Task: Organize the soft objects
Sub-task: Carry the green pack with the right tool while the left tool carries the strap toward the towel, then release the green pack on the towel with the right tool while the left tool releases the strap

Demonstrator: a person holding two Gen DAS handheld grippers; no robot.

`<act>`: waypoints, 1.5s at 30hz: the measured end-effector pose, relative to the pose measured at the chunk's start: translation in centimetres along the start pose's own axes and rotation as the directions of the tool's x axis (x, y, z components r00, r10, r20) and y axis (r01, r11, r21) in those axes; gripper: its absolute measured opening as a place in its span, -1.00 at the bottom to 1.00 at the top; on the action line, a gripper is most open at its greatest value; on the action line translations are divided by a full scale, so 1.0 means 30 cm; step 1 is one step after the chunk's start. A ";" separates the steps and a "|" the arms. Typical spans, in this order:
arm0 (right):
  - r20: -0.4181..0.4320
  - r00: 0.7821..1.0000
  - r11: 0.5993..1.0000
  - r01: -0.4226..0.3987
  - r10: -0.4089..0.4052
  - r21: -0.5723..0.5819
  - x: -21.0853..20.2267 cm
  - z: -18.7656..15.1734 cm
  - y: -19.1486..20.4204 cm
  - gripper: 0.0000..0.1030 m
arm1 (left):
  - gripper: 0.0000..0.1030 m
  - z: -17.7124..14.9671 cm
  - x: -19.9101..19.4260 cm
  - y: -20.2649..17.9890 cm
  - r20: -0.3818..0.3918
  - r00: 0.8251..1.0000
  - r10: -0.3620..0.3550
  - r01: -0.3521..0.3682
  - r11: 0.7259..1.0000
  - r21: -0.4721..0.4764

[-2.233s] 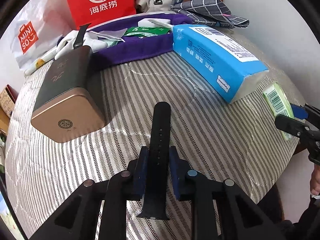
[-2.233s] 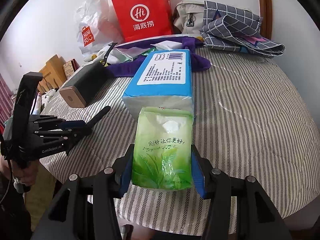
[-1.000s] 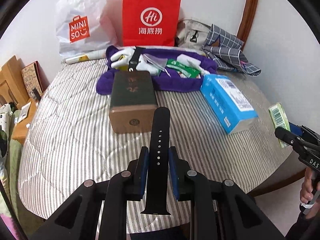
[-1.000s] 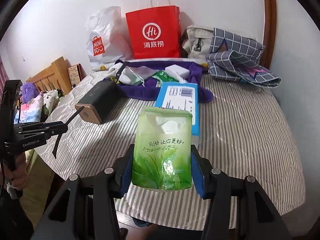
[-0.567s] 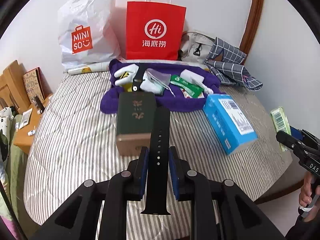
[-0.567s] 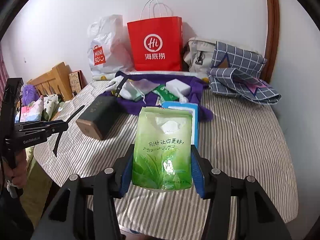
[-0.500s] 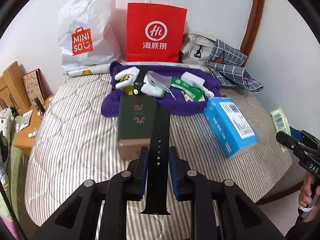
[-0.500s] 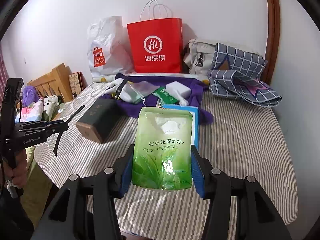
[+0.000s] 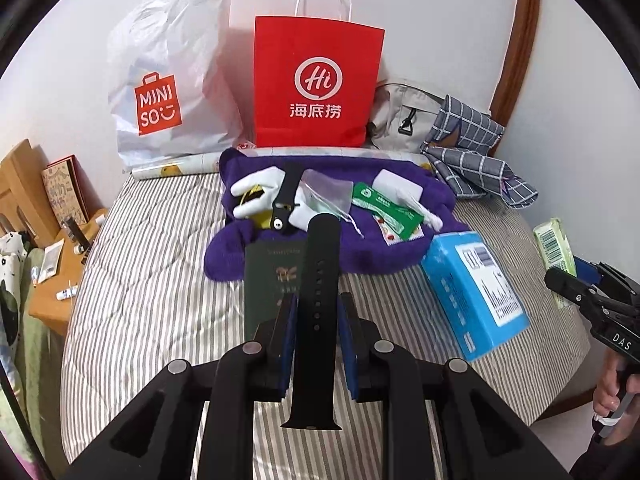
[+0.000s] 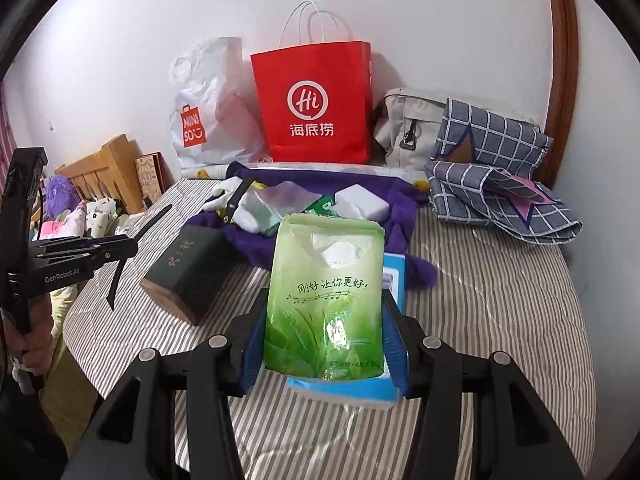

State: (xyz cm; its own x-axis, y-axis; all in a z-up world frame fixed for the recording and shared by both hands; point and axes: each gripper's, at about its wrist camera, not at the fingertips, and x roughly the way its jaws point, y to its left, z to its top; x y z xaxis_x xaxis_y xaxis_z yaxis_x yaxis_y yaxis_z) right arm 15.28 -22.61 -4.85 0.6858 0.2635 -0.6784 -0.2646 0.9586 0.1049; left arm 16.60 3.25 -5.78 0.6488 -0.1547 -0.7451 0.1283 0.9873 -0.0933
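My left gripper is shut on a black watch strap and holds it in the air over the striped bed. My right gripper is shut on a green tissue pack, also held above the bed; the pack shows in the left wrist view at the far right. A purple cloth at the back of the bed carries white gloves, a second black strap, a green sachet and a white pack.
A dark green box and a blue tissue pack lie on the bed in front of the cloth. A red paper bag, a white Miniso bag, a beige bag and checked cloth stand against the wall.
Both grippers have pulled back and risen from the bed, each still holding its item. The bags and the wall have come into fuller view.
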 end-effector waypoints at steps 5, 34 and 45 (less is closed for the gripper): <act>0.006 1.000 1.000 0.005 -0.005 0.008 0.039 0.042 -0.016 -0.02 | -0.61 0.050 0.031 0.013 0.005 1.000 0.001 -0.001 1.000 -0.004; -0.027 0.999 0.999 -0.039 0.040 0.032 0.336 0.244 -0.088 -0.02 | -0.61 0.296 0.234 0.050 0.015 1.000 -0.021 0.022 0.999 -0.049; -0.089 0.989 0.993 -0.113 0.116 0.031 0.530 0.310 -0.085 -0.02 | -0.61 0.380 0.410 0.022 -0.030 0.997 -0.066 0.064 0.996 -0.065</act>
State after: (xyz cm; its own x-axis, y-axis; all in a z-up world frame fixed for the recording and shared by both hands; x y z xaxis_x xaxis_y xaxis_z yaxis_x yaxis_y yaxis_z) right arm 33.18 -19.86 -9.15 0.5871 0.3621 -0.7240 -0.3193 0.9254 0.2040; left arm 33.24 1.61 -7.48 0.6160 -0.2187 -0.7568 0.1208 0.9756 -0.1836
